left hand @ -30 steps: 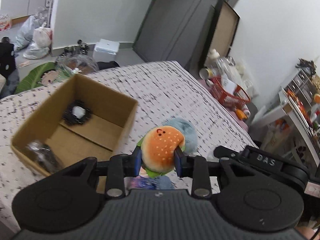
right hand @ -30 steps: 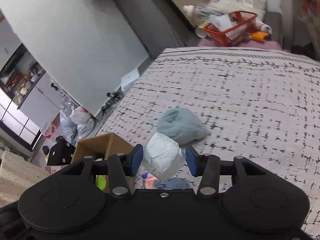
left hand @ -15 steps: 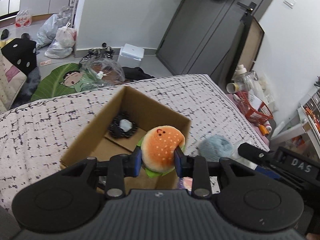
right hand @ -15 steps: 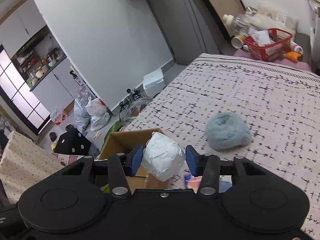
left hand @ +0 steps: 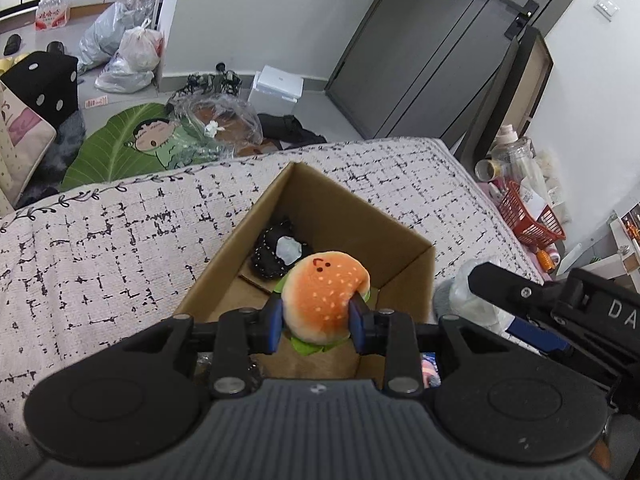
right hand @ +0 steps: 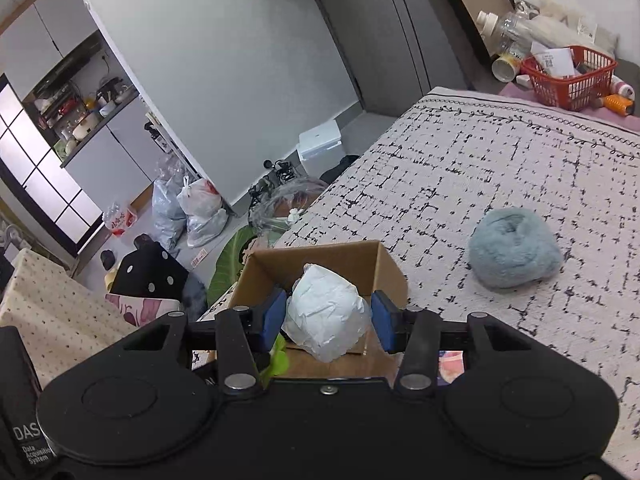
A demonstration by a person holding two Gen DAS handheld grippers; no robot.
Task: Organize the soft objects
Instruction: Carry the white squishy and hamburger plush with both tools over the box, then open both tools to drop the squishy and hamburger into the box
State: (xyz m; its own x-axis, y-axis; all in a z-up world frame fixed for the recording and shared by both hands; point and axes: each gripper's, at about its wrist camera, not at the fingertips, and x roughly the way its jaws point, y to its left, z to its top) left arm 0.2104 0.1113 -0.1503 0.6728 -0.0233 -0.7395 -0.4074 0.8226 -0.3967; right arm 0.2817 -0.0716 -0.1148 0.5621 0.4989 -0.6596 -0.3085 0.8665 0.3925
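Observation:
My left gripper (left hand: 316, 322) is shut on an orange burger plush (left hand: 324, 298) and holds it above the open cardboard box (left hand: 404, 268) on the bed. A black frilly item (left hand: 276, 250) lies inside the box. My right gripper (right hand: 326, 320) is shut on a white crumpled ball (right hand: 326, 314) and holds it over the box's near corner (right hand: 384, 268). A fluffy light-blue ball (right hand: 514, 248) lies on the bedspread to the right of the box. The right gripper's body (left hand: 560, 304) shows at the right of the left wrist view.
The bedspread (right hand: 500, 152) is white with black marks. A red basket (right hand: 570, 76) with bottles stands beyond the bed's far corner. Bags (left hand: 128, 56), a white box (left hand: 278, 86) and a leaf-shaped mat (left hand: 120, 148) lie on the floor past the bed edge.
Both grippers have moved left toward the box with their loads still held. The burger plush now hangs over the box's inside, and the white ball is over the box's corner.

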